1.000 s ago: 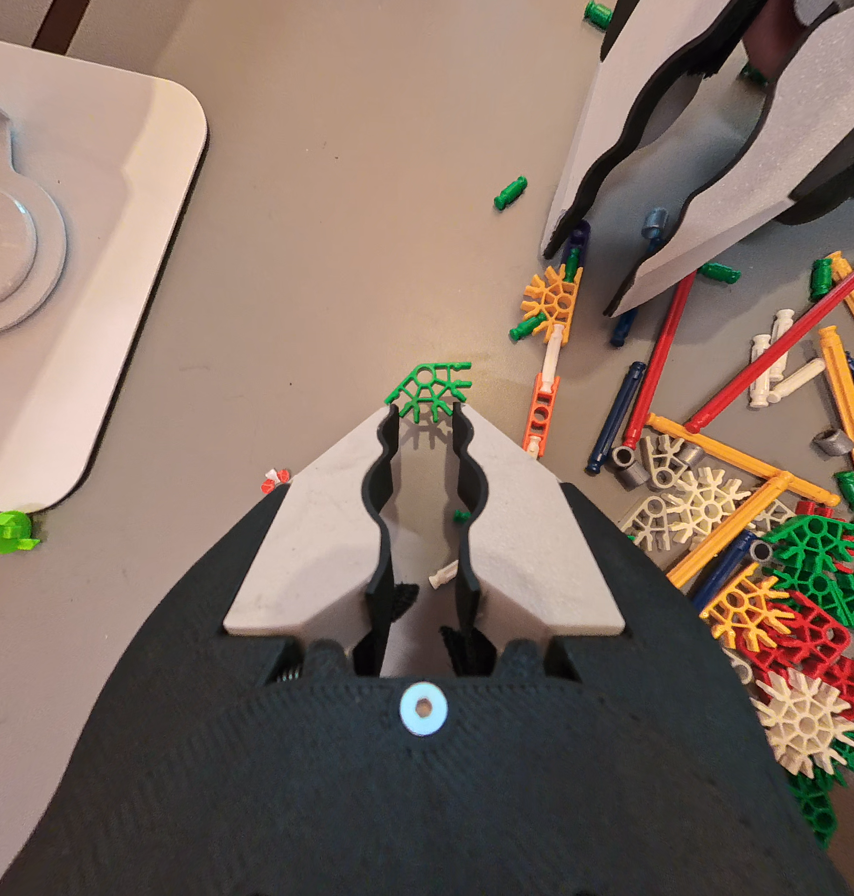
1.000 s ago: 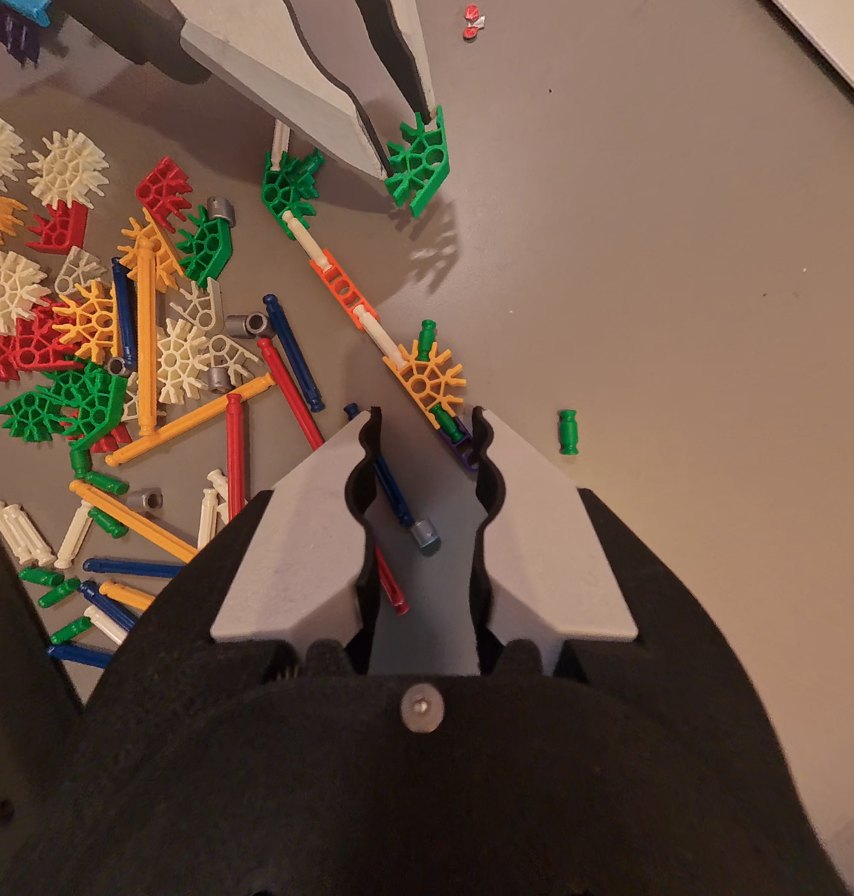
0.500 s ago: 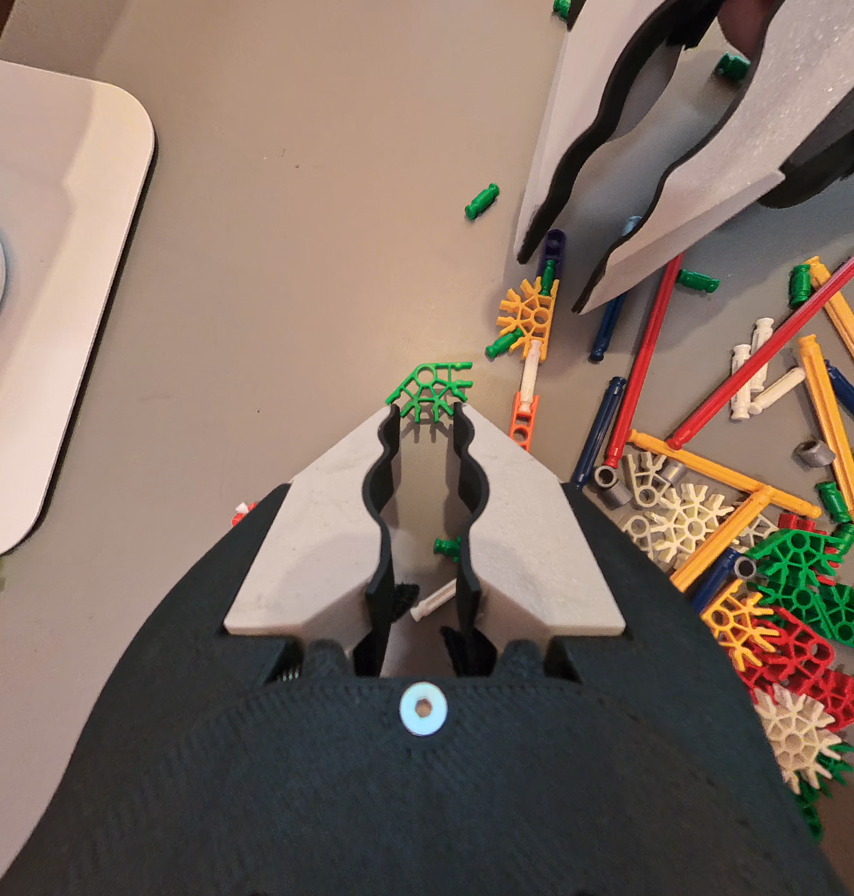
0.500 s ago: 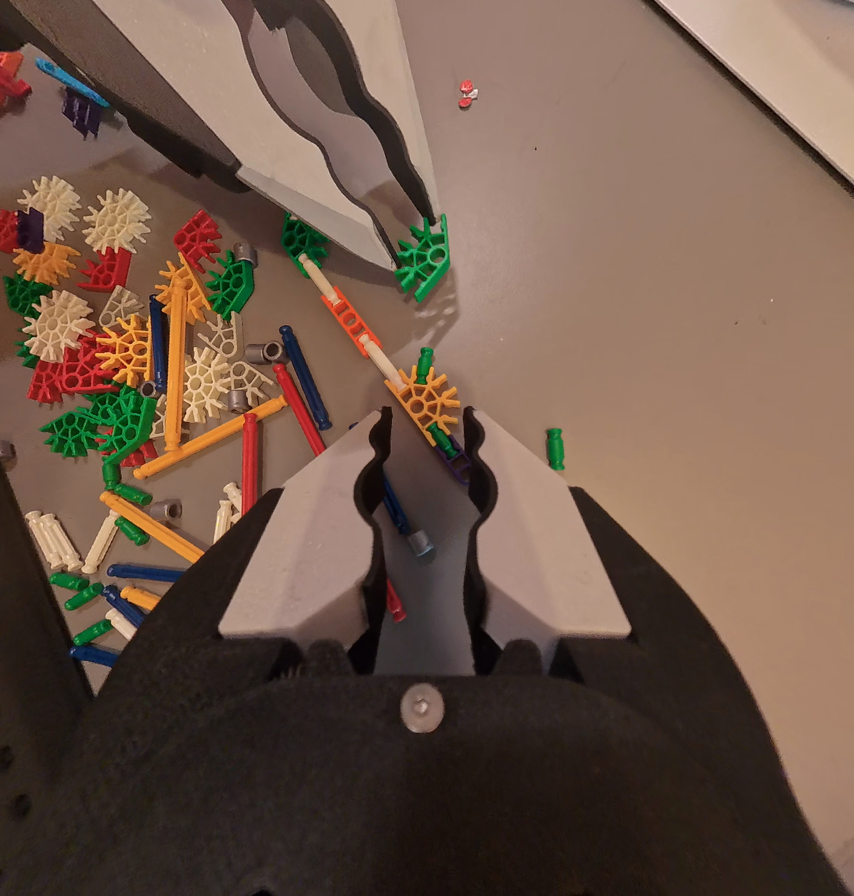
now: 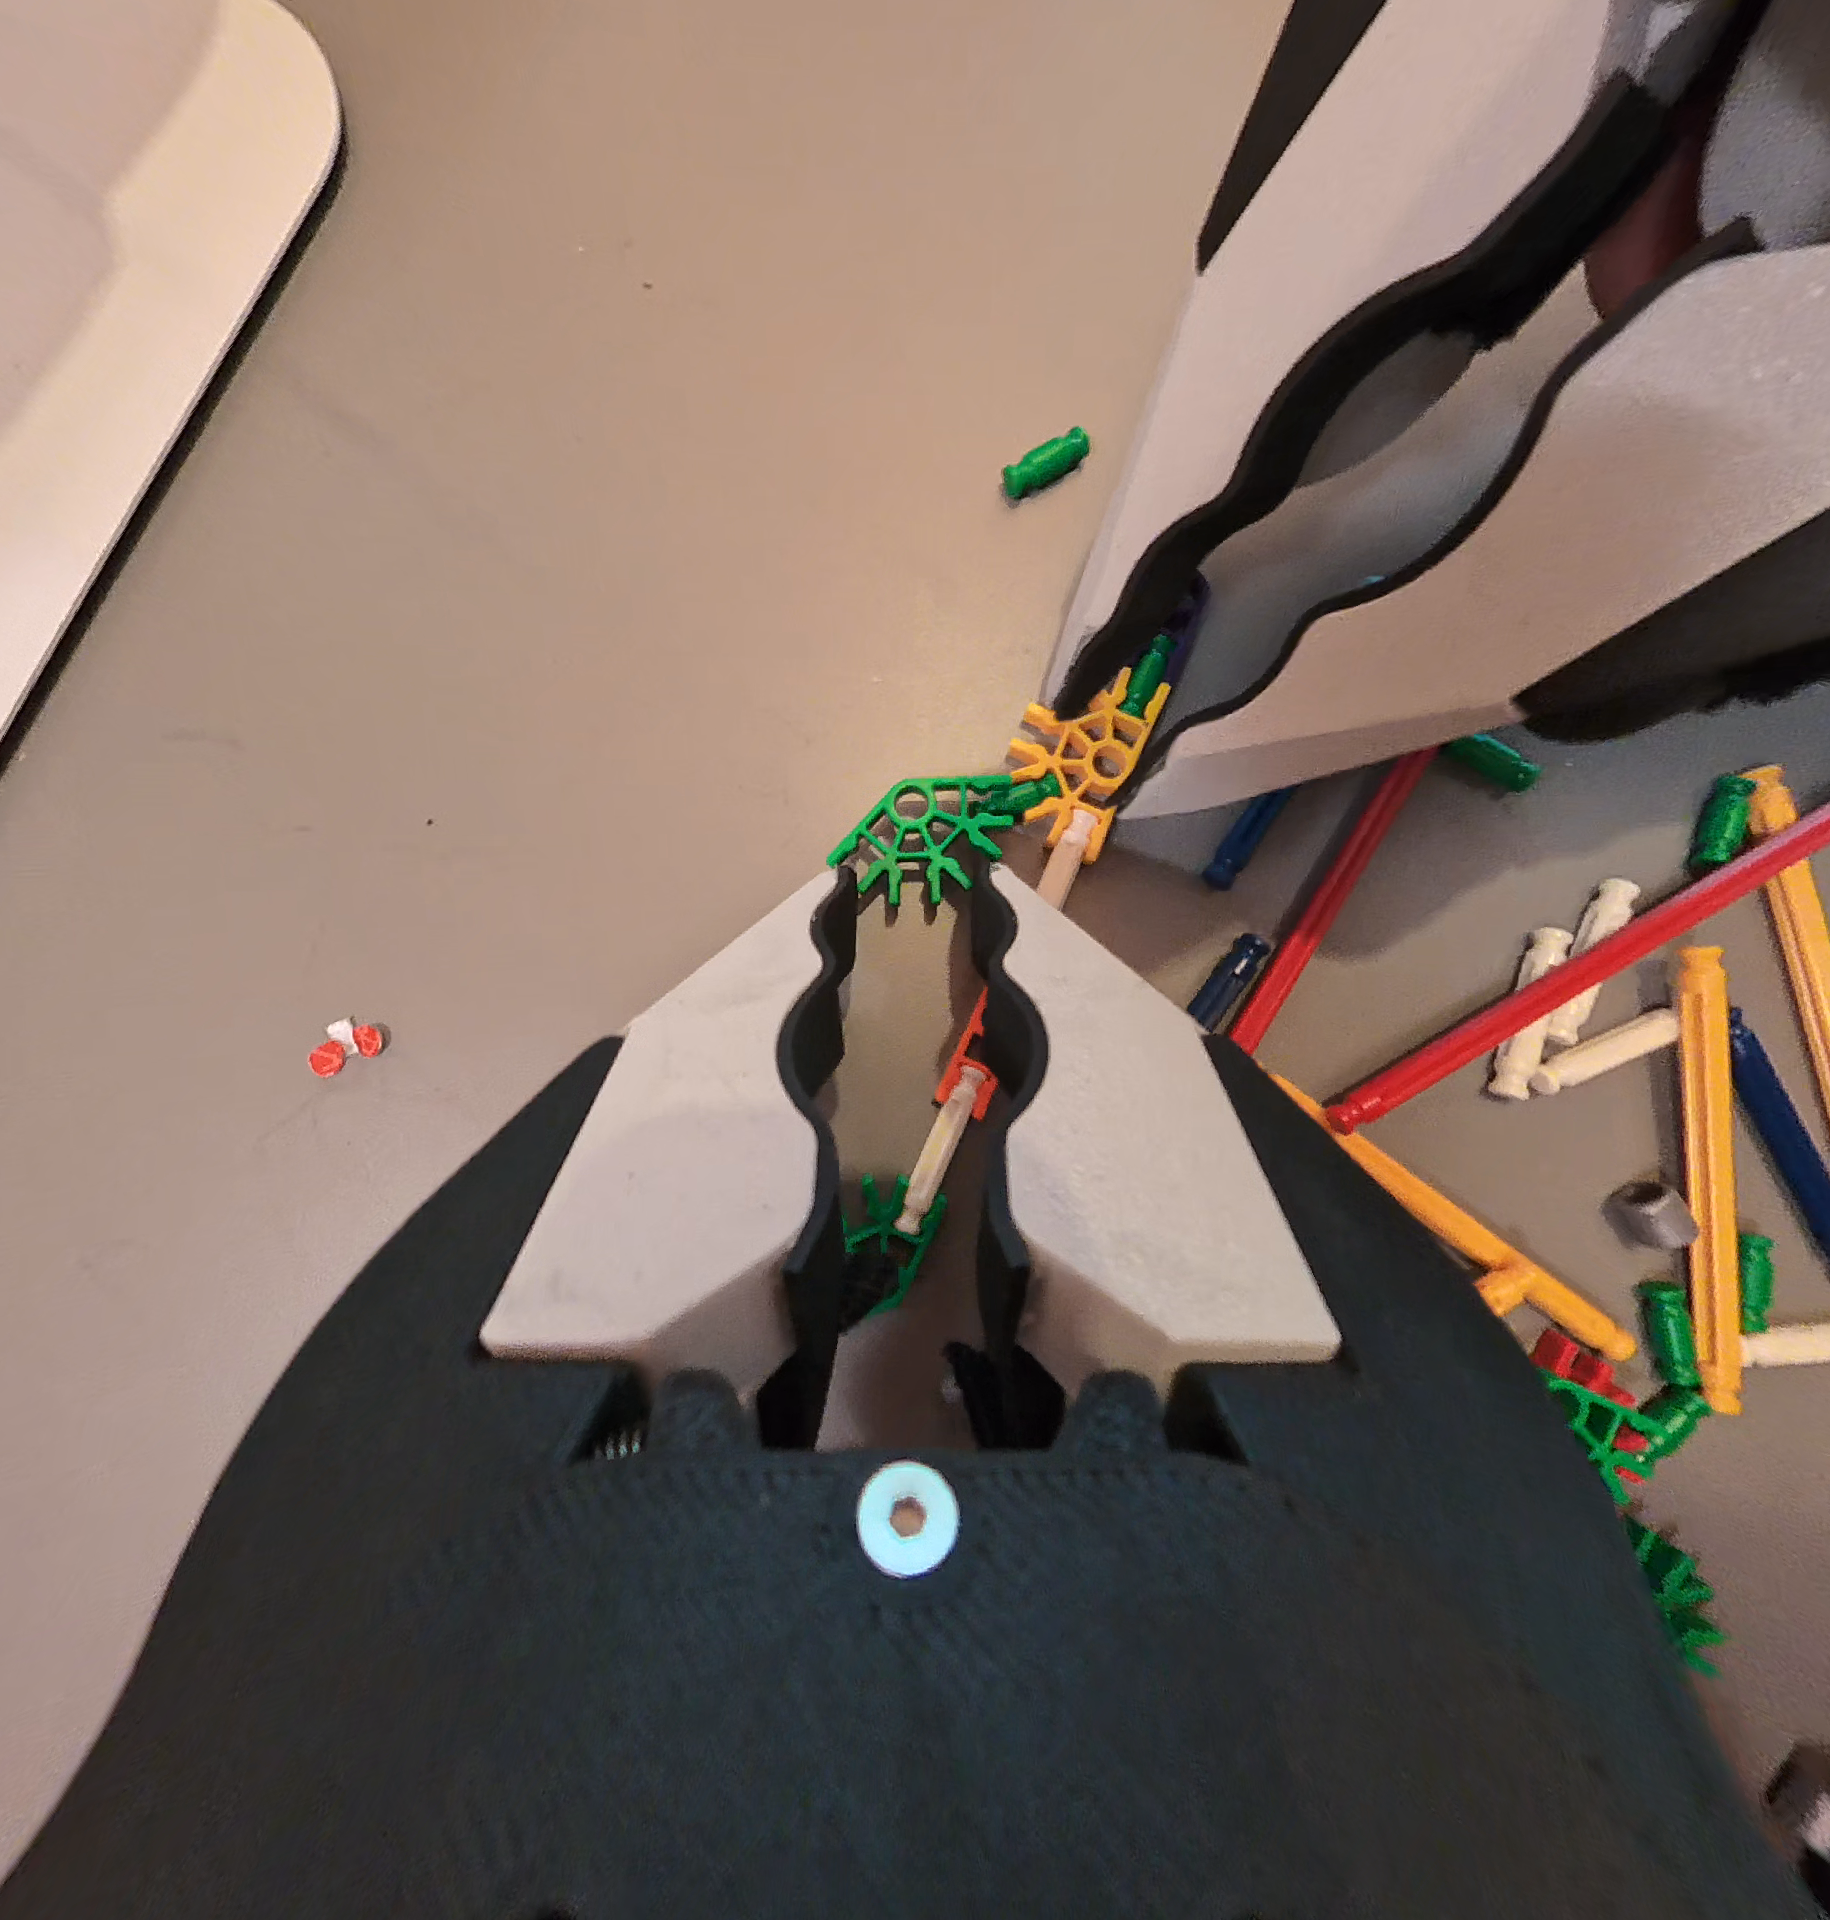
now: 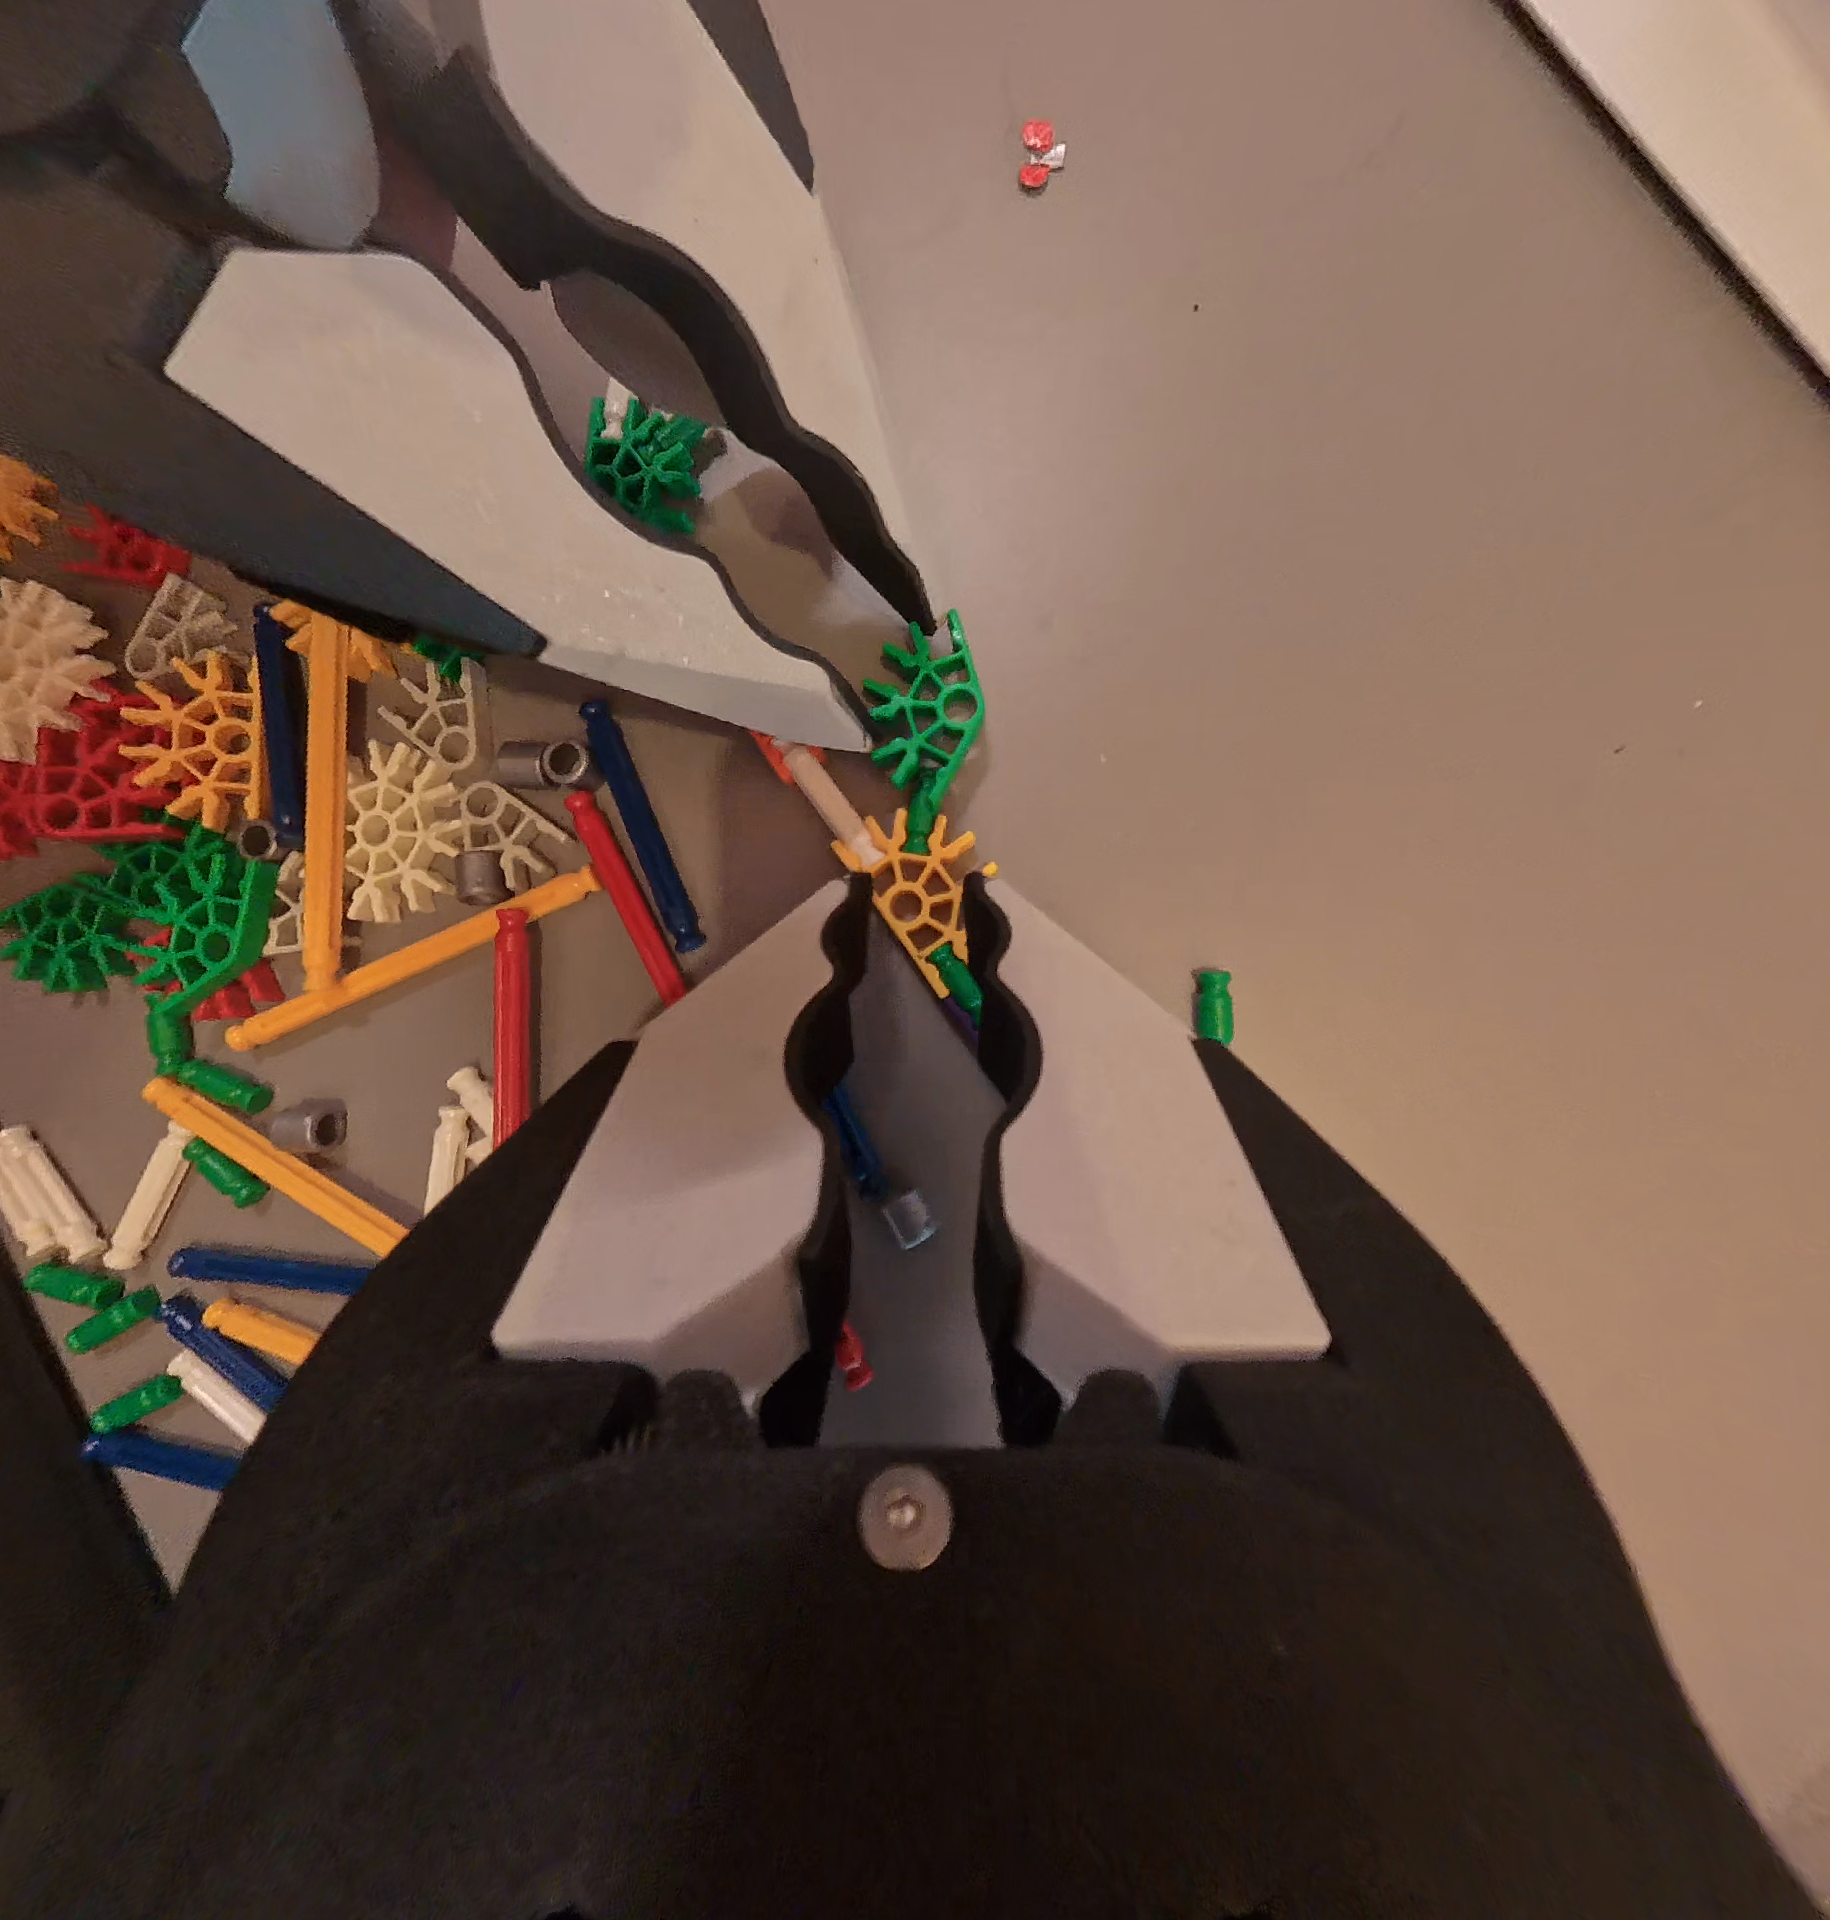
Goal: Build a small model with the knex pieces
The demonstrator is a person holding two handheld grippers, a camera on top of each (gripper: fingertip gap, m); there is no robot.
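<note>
— Two grippers meet at centre frame: our left gripper [image 5: 916, 883] pinches a green fan-shaped plastic connector [image 5: 916, 831], our right gripper [image 6: 916, 894] clamps a yellow snowflake-shaped plastic connector [image 6: 921, 894]. A short green rod [image 6: 926, 800] lies between them.

— We judge both pieces light, stiff and slick; we would grip their flat faces. Loose rods [image 6: 412, 956] crowd the grey table [image 6: 1410, 623] at left.

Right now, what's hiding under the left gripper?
Between the left gripper's jaws, a white rod, orange connector and green connector show below. Anything under its black body is covered.
</note>
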